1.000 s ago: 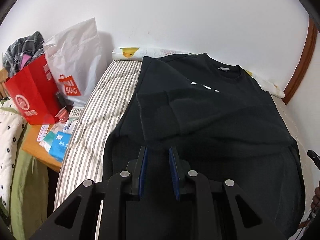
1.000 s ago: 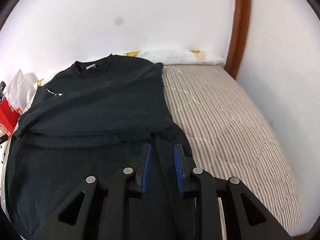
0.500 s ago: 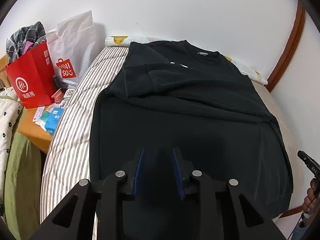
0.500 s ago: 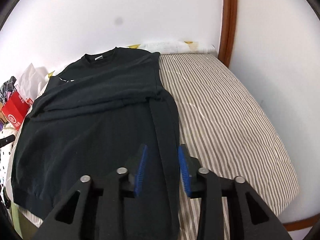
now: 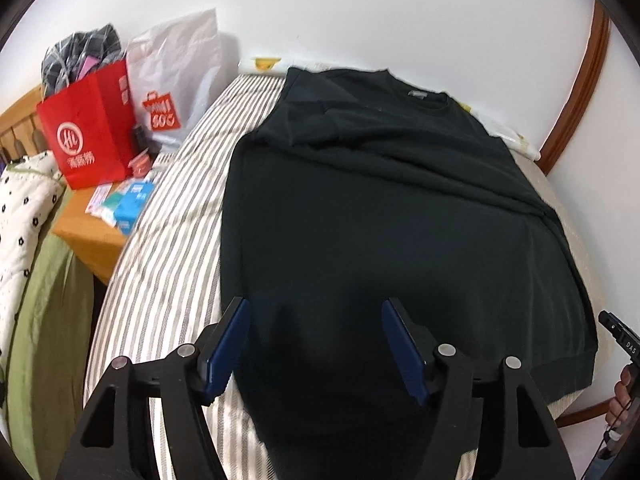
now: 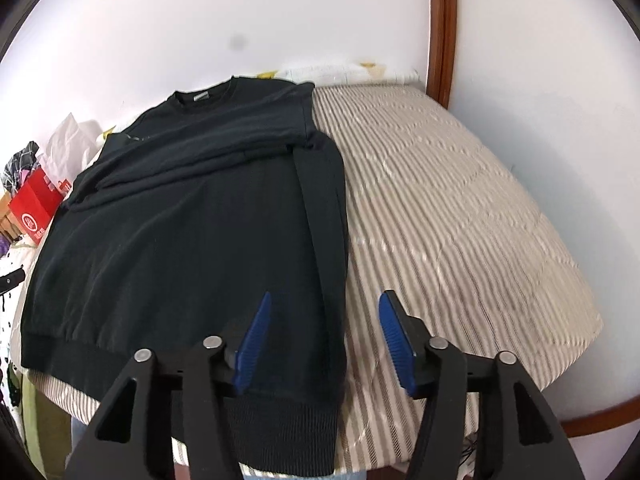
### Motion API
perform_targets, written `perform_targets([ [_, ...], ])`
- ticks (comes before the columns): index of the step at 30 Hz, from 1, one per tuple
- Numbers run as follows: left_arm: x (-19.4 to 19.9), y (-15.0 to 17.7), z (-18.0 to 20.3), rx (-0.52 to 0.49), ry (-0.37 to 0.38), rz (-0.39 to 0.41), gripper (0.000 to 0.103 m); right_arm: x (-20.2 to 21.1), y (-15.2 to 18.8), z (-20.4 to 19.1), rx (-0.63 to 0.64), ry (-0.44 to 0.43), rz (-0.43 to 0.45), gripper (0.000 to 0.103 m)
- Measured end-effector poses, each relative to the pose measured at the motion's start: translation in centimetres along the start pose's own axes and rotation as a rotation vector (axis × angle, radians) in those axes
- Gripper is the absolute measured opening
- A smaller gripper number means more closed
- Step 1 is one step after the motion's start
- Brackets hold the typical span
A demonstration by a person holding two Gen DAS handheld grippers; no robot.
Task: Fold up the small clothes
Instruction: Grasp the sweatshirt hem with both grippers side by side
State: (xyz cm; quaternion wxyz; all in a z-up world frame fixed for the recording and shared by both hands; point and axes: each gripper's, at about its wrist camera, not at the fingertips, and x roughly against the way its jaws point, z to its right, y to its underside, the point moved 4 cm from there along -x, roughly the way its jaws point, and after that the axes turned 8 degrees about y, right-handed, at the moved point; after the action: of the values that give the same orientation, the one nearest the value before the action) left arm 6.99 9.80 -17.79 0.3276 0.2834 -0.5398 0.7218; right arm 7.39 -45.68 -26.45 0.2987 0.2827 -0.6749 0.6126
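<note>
A black sweatshirt (image 5: 380, 208) lies flat on the striped mattress (image 5: 168, 240), collar toward the far wall, both sleeves folded across its chest. My left gripper (image 5: 316, 344) hovers over the lower left part of the body near the hem; its jaws are opening and grip nothing. In the right wrist view the sweatshirt (image 6: 180, 240) fills the left half. My right gripper (image 6: 324, 340) hangs over the sweatshirt's right edge near the ribbed hem, its jaws opening, with cloth below them but not pinched.
A red paper bag (image 5: 92, 132) and a white shopping bag (image 5: 176, 76) stand on a wooden bedside table (image 5: 88, 236) left of the bed, with small packets beside them. Bare striped mattress (image 6: 460, 220) stretches right of the sweatshirt. A brown wooden frame (image 6: 442, 28) runs up the wall.
Both grippers have drawn back from the folded sleeves toward the hem end of the sweatshirt, and both sets of jaws have spread from nearly shut to wide apart.
</note>
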Motion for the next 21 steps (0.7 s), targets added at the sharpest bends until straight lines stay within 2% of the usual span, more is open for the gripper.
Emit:
perform_targets([
  [8, -0.4, 2.3, -2.2, 0.041, -0.018, -0.027, 0.066, -1.5, 2.1, 0.2, -0.036, -0.031, -0.044, 0.057],
  [13, -0.6, 2.9, -2.9, 0.042, -0.017, -0.032, 0.064, -2.2, 2.3, -0.8, -0.033, -0.047, -0.037, 0.057],
  [17, -1.1, 3.0, -3.0, 0.048, -0.004, -0.040, 0.061, -3.1, 2.0, -1.6, -0.024, -0.033, -0.047, 0.043],
  [21, -1.6, 3.0, -2.7, 0.017, -0.026, -0.036, 0.051, -3.8, 1.5, -2.1, -0.014, 0.003, -0.044, 0.039],
])
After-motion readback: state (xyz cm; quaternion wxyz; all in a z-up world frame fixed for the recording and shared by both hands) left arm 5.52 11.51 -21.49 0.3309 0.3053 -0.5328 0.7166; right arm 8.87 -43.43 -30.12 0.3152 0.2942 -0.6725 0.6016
